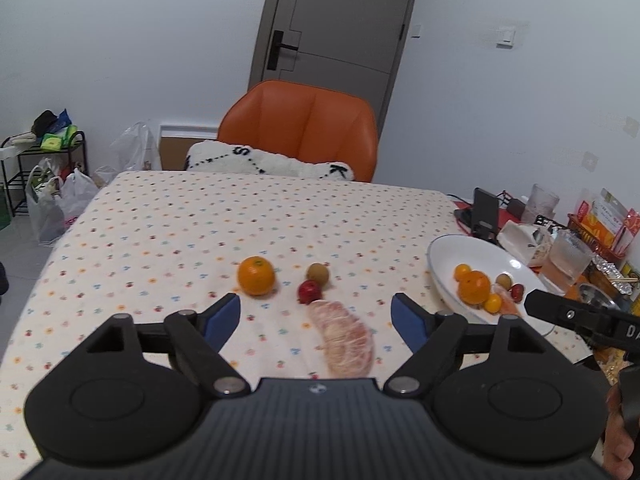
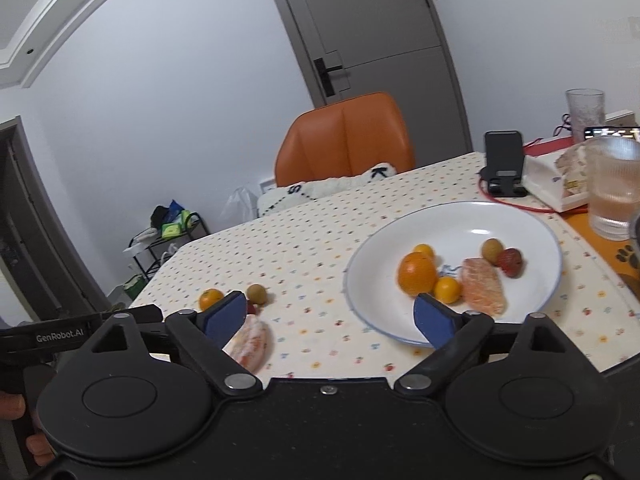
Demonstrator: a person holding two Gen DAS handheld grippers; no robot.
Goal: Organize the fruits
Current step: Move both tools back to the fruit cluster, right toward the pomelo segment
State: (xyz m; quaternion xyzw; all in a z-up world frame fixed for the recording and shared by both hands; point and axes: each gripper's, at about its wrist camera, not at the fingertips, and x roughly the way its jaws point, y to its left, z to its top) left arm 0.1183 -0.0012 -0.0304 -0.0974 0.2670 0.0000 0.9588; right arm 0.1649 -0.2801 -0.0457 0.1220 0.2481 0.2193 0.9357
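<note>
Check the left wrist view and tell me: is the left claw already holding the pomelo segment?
No. The left claw is open and empty, with the pomelo segment lying on the tablecloth between its spread fingers.

We've got an orange chair (image 1: 304, 132) pushed up to the far side with a fluffy white cushion (image 1: 268, 162) on it, grey door (image 1: 336, 20) behind. Off to the right sit a black phone stand (image 2: 505, 164), a ribbed glass of water (image 2: 614, 188) and a white box (image 2: 554, 184), and a black shelf rack (image 1: 44, 168) with plastic bags (image 1: 56, 204) stands by the left wall.
</note>
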